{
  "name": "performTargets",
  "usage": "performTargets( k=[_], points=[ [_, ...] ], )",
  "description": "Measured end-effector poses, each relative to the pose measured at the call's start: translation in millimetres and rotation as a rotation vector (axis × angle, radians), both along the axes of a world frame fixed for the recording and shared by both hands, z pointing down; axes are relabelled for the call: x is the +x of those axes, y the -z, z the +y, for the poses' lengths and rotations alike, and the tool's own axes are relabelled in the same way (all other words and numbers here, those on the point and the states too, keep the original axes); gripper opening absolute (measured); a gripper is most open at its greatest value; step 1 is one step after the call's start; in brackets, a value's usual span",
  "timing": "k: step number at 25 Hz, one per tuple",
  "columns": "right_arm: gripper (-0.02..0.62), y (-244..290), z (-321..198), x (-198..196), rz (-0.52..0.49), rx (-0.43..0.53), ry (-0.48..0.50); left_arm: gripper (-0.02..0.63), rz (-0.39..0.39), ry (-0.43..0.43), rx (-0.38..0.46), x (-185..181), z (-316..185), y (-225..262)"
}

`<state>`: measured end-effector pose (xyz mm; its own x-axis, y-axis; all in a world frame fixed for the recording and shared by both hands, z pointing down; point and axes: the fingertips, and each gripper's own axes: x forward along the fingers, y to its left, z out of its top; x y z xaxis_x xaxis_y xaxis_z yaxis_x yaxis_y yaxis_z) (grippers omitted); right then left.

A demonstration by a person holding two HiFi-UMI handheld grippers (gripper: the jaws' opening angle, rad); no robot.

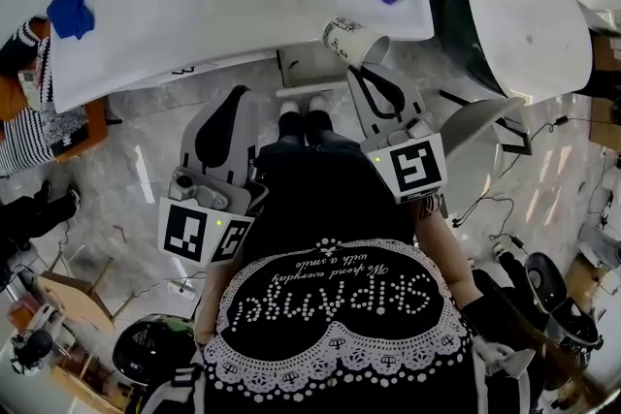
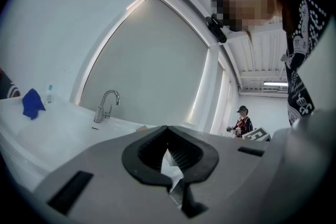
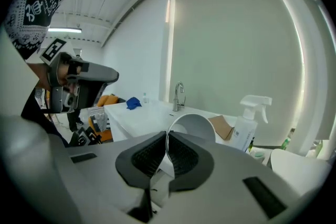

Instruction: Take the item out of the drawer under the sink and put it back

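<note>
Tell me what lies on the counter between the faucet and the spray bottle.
Brown cardboard lies between faucet and spray bottle; the right gripper view shows it.

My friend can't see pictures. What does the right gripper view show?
The right hand-held gripper pinches the rim of a white paper cup, whose open mouth faces the camera. Behind it is a white sink counter with a faucet, a blue cloth and a spray bottle.

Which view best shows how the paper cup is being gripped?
The right gripper view: the right gripper is shut on the rim of the paper cup, whose mouth faces the camera. The head view shows its printed outside from above. The left gripper view misses it.
</note>
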<state>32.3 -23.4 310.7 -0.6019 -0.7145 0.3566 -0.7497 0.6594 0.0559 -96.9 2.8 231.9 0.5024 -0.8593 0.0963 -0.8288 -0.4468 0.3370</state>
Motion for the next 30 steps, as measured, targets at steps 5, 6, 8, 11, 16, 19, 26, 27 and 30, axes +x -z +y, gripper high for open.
performTargets(
  k=[5,6,8,11,16,19,26,27,30],
  points=[
    [0.029,24.7,2.8,-7.6,-0.073,0.013,-0.005,0.005,0.012,0.019,0.005,-5.4,-2.2,2.8],
    [0.029,28.6,3.6,-8.9,-0.085,0.011,-0.006,0.005,0.018,0.023,0.006,-7.0,-2.9,3.8],
    [0.029,35.5,5.1,-10.7,-0.098,0.012,-0.004,0.005,0.027,0.027,0.008,-8.8,-4.1,5.2],
    [0.029,44.1,7.6,-10.8,-0.111,0.019,-0.008,0.005,0.031,0.024,0.008,-9.3,-3.9,5.3],
    [0.029,53.3,13.2,-9.1,-0.137,0.023,-0.022,0.005,0.021,0.011,0.011,-6.8,0.3,4.7],
    [0.029,55.6,17.2,-10.0,-0.154,0.021,-0.023,0.005,0.016,-0.002,0.013,-4.0,3.0,3.6],
    [0.029,57.8,22.5,-10.0,-0.180,0.024,-0.025,0.005,0.013,-0.038,0.017,3.4,5.9,2.3],
    [0.029,57.4,22.9,-9.7,-0.181,0.023,-0.026,0.005,0.012,-0.048,0.013,5.6,6.6,1.4],
    [0.029,57.2,23.8,-8.4,-0.188,0.017,-0.033,0.005,0.004,-0.077,0.007,13.1,9.4,-0.1]
  ],
)
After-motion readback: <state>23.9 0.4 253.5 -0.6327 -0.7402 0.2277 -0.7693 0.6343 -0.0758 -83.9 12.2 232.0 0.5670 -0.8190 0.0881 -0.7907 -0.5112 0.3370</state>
